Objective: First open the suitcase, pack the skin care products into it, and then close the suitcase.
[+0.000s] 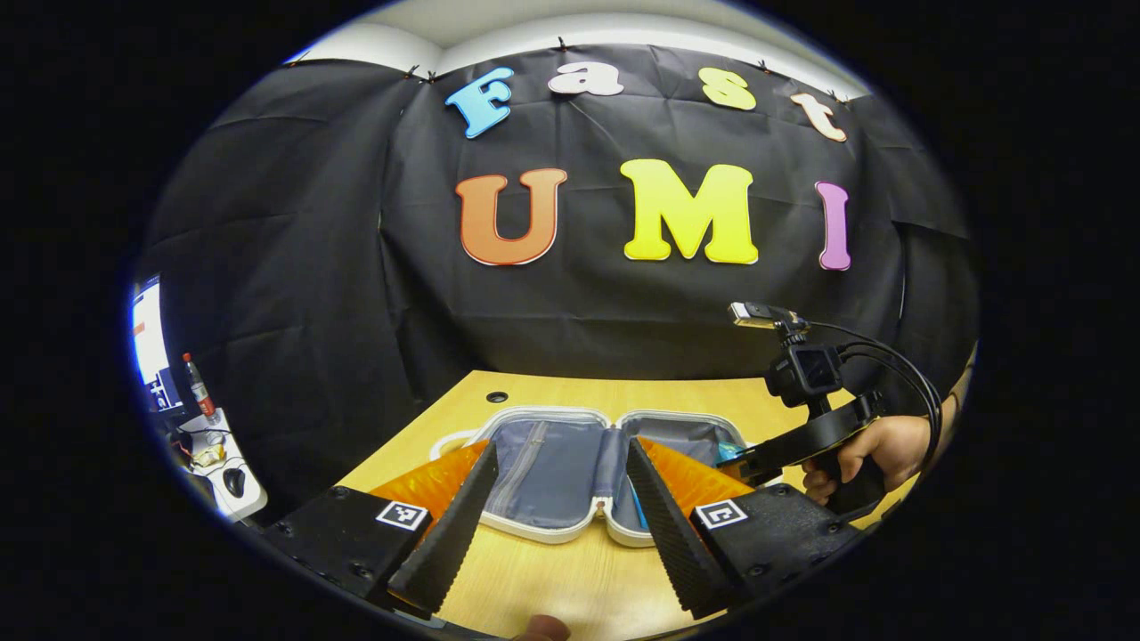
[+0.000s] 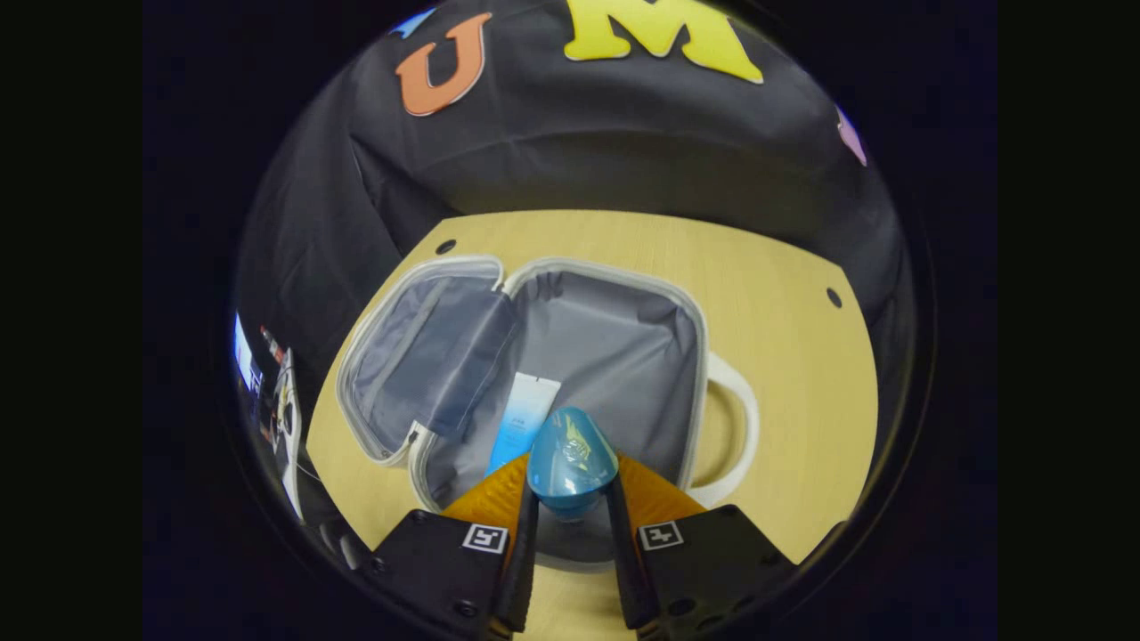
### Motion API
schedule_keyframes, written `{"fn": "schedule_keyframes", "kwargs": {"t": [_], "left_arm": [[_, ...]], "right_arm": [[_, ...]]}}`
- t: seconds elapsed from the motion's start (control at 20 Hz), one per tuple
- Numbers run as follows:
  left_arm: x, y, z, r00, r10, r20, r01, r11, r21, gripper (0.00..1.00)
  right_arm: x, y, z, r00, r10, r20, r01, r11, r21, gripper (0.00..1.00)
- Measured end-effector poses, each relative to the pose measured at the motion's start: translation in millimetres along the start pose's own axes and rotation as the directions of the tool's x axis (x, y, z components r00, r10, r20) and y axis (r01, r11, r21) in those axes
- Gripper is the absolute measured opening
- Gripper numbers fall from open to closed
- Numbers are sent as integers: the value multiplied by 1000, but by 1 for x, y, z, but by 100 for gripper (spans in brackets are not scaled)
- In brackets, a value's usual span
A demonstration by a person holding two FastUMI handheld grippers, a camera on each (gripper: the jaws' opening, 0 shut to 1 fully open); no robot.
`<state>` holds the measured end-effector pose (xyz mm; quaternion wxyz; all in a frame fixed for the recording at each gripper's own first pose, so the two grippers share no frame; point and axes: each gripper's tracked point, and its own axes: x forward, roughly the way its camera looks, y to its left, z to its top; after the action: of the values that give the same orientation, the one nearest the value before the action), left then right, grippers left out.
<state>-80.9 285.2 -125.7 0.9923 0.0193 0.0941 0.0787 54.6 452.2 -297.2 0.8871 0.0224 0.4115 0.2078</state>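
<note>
The suitcase (image 2: 614,276), a small white case with grey lining, lies open flat on the wooden table (image 2: 784,356). A blue-and-white tube (image 2: 524,418) rests inside its right half. My right gripper (image 2: 570,507) hangs over that half, shut on a blue rounded bottle (image 2: 570,463). In the left gripper view the open suitcase (image 1: 552,532) lies just beyond my left gripper (image 1: 559,516), which stands open above the table with nothing between its fingers. The right gripper (image 1: 744,456), held by a hand (image 1: 877,450), reaches over the case's right half there.
The case's white handle (image 2: 737,418) sticks out to the right. A side desk (image 1: 218,463) with a monitor, a bottle and a mouse stands far left. Two small holes (image 2: 833,296) mark the tabletop. Bare wood lies right of the case and in front of it.
</note>
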Motion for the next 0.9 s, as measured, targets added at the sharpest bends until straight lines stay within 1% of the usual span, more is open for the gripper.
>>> {"fn": "schedule_keyframes", "kwargs": {"t": [0.05,0.1,0.15,0.2,0.4,0.65,0.9], "left_arm": [[-2,6,0,1000,13,-2,-13,1000,0,93],[-3,13,0,1000,29,-1,-29,1000,-4,93],[-2,19,-1,999,37,-2,-37,999,-13,93],[-1,25,-4,999,50,-5,-50,998,-23,93],[-1,49,-13,995,96,-28,-98,994,-49,93],[-3,76,-23,990,131,-56,-135,988,-77,93],[1,101,-33,982,163,-93,-171,982,-85,93]], "right_arm": [[4,1,6,1000,-7,13,7,1000,9,36],[6,2,8,1000,-12,7,12,1000,10,34],[11,2,13,1000,-19,4,19,1000,9,36],[16,3,17,1000,-25,-1,25,1000,17,36],[43,-2,30,998,-60,-35,63,993,97,36],[66,-7,27,993,-71,-90,85,983,163,36],[70,-9,21,992,-68,-102,85,981,173,38]]}}
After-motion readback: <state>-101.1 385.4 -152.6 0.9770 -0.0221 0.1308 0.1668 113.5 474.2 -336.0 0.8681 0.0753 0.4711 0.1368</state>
